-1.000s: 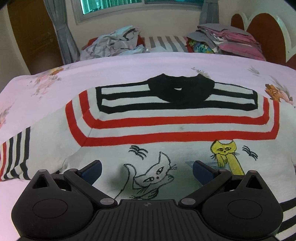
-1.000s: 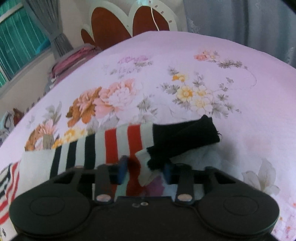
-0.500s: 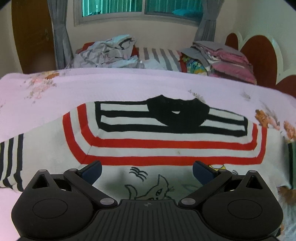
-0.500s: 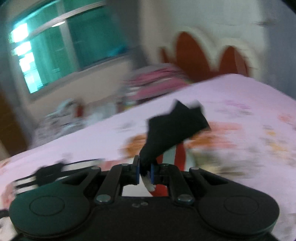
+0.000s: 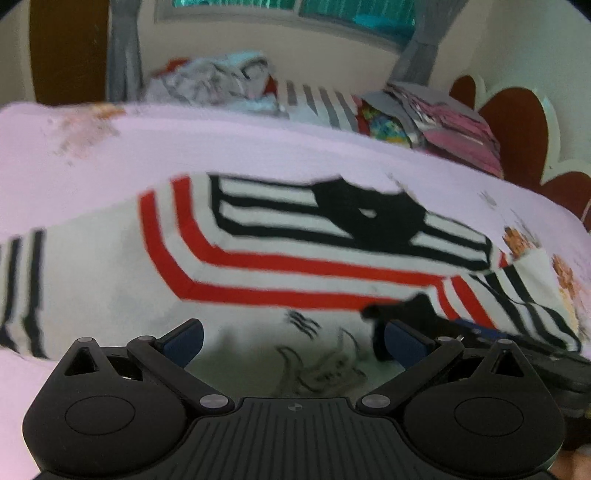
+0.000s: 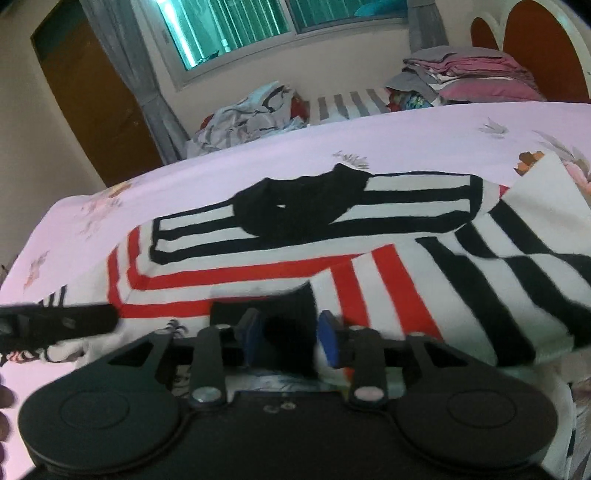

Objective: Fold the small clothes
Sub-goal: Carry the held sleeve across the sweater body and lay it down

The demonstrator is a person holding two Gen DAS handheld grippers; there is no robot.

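A small white sweater (image 5: 110, 280) with red and black stripes and cat drawings lies flat on the pink floral bedsheet (image 5: 184, 140). Its right sleeve (image 6: 461, 280) is folded across the chest, black cuff (image 6: 295, 314) lying between the fingers of my right gripper (image 6: 290, 338). The jaws stand apart around the cuff. My left gripper (image 5: 293, 338) is open and empty, hovering over the sweater's lower front. The right gripper also shows at the right of the left wrist view (image 5: 480, 332).
A heap of loose clothes (image 6: 251, 110) and a stack of folded ones (image 6: 465, 74) lie at the far side of the bed. A brown headboard (image 6: 535, 48) stands at the right, a window (image 6: 258, 26) behind.
My right gripper carried the sleeve from the bed's right side across onto the sweater's chest, and its jaws have opened. My left gripper stayed open and drew back slightly.
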